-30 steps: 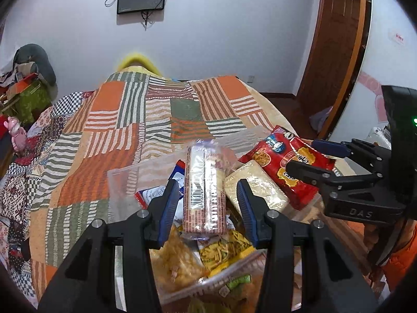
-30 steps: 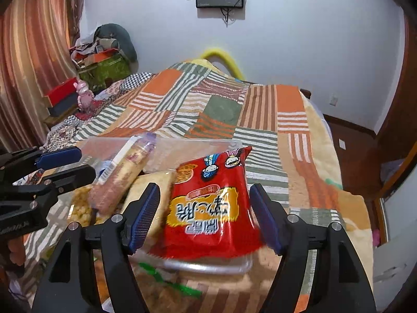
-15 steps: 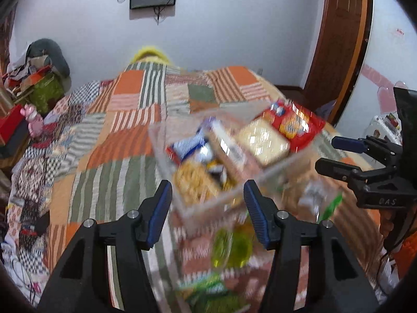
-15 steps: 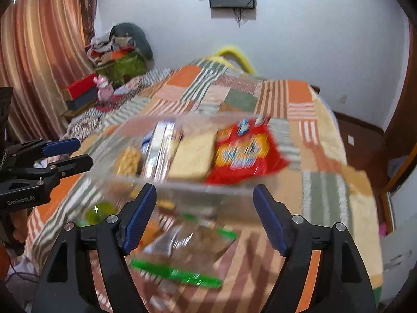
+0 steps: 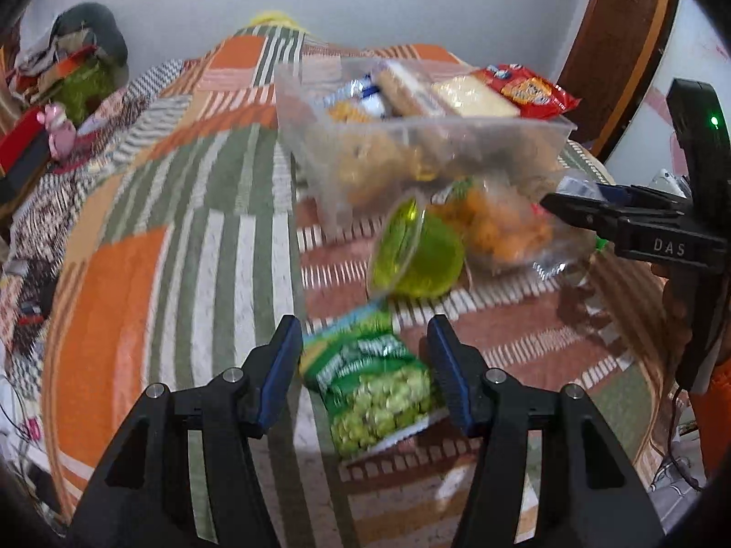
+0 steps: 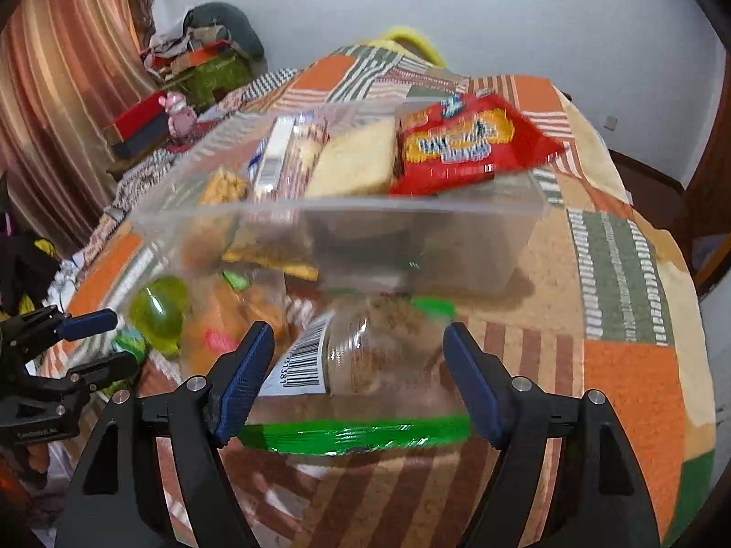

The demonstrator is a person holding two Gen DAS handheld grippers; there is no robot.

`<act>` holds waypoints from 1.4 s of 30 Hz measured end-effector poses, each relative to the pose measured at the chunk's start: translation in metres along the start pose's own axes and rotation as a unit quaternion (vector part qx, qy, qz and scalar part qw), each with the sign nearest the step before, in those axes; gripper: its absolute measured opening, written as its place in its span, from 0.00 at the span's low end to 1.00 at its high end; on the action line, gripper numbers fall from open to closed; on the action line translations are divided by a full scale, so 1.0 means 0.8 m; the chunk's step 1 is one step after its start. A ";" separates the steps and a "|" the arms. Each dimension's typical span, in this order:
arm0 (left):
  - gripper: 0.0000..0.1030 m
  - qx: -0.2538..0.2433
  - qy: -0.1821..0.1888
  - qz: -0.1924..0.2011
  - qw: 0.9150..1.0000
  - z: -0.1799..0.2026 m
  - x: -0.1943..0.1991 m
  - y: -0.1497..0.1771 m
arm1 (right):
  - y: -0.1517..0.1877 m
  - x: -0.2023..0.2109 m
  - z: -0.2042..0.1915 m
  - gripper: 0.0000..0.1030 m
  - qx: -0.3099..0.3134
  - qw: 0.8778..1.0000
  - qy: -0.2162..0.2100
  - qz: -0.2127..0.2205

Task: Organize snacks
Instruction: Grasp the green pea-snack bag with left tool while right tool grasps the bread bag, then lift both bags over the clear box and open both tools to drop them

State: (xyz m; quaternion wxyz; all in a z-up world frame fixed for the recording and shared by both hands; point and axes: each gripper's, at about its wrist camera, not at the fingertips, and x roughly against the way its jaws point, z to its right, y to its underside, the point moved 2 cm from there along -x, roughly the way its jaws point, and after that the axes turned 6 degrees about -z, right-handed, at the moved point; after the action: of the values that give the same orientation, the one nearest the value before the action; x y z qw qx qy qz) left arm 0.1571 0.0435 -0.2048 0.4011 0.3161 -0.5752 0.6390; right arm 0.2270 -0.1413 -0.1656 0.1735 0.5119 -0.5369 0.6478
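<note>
Lower centre: my left gripper (image 5: 365, 365), jaws wide, straddling a green pea packet (image 5: 370, 379) without gripping it. My right gripper (image 6: 358, 374), jaws wide, either side of a clear green-edged bag (image 6: 365, 365). Mid-frame: green jelly cup (image 5: 415, 255) on its side, touching an orange snack bag (image 5: 502, 223). Beyond: clear plastic bin (image 6: 457, 246) on the patchwork blanket (image 5: 182, 251), holding a red packet (image 6: 466, 141) and biscuits.

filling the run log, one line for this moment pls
left gripper: open over green pea bag | right gripper: open over clear bag | clear bin: holds snacks
</note>
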 end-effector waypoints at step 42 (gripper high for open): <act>0.46 0.054 -0.002 0.073 0.996 -0.020 0.050 -0.017 | 0.005 0.087 0.005 0.48 -0.017 0.995 -0.002 0.100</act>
State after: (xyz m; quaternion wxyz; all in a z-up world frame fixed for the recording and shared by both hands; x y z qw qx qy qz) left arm 0.1509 0.0653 -0.1654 0.3346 0.2955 -0.5617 0.6965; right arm 0.1968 -0.1686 -0.1090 0.1156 0.4536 -0.5968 0.6517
